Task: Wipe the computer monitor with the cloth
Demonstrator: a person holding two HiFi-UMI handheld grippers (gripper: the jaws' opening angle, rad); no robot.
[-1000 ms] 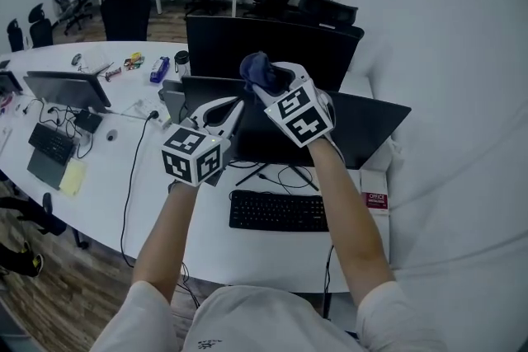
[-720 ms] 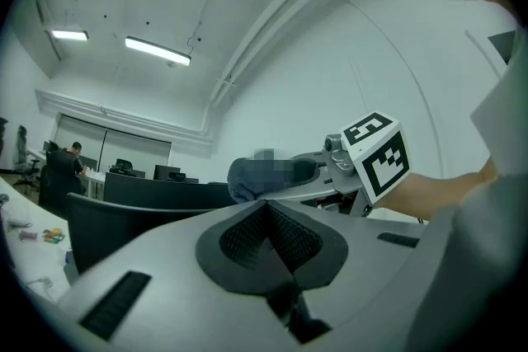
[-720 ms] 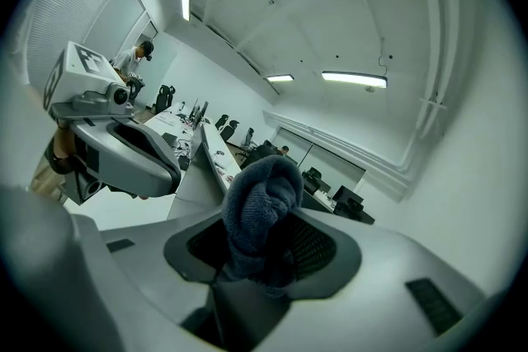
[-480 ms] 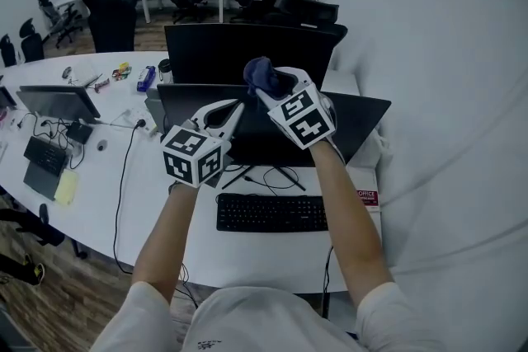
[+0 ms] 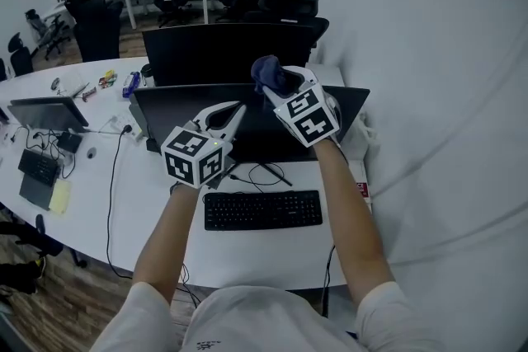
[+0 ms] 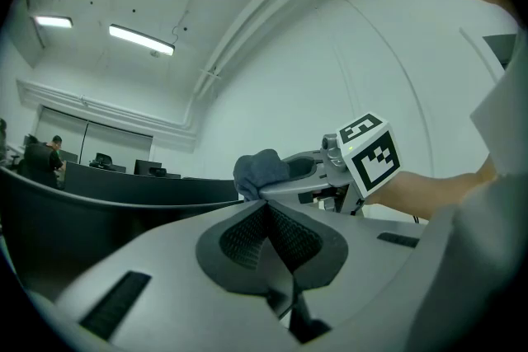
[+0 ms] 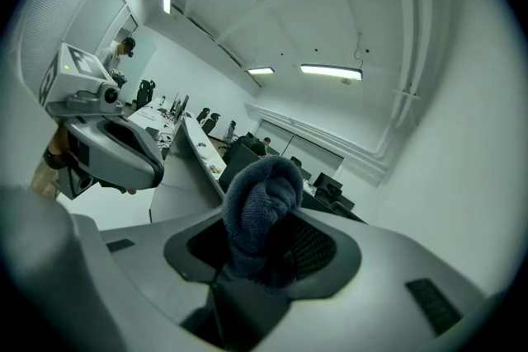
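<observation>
A dark computer monitor [image 5: 165, 107] stands on the white desk, its top edge just below my grippers. My right gripper [image 5: 276, 81] is shut on a bunched blue-grey cloth [image 5: 266, 72], held above the monitor's top edge near its middle. In the right gripper view the cloth [image 7: 260, 210] bulges out between the jaws. My left gripper [image 5: 233, 110] hovers to the left and nearer, in front of the screen, with its jaws shut and nothing between them. From the left gripper view the cloth [image 6: 260, 171] shows in the other gripper's tip.
A black keyboard [image 5: 262, 209] lies on the desk [image 5: 157, 202] below the monitor, with cables behind it. A second monitor [image 5: 223, 49] stands back to back behind the first. At the left are another screen [image 5: 41, 111], a keyboard and small items. Office chairs and a person sit far back.
The view has shifted so the desk and monitor sit further left and lower. Both grippers keep nearly the same pose, the right one still holding the cloth over the monitor's top edge.
</observation>
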